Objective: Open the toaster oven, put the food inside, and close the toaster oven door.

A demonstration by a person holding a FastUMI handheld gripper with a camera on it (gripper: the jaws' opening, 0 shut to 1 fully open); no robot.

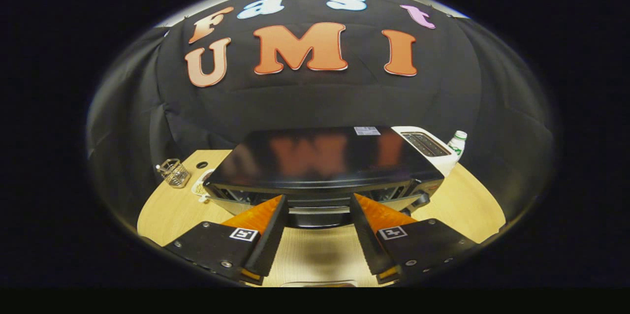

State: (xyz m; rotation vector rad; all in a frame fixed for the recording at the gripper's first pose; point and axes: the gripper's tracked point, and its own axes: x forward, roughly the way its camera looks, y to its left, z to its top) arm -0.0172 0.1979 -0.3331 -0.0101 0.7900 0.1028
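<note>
No readable text — label on toaster oven point(325, 156) top too blurred.

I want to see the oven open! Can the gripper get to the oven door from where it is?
Probably yes. The gripper is open, its fingers spread just in front of the toaster oven, with the door's front edge showing between the tips. Nothing lies between them on the wooden table.

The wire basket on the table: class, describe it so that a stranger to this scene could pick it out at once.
Start at the black toaster oven that stands on the wooden table, just ahead of the open fingers of the hand-held gripper. Look past the oven's left side, to the table's edge near the black cloth. The wire basket stands there, small, see-through, of thin metal mesh, unlike the solid white toaster and bottle on the right.
</note>
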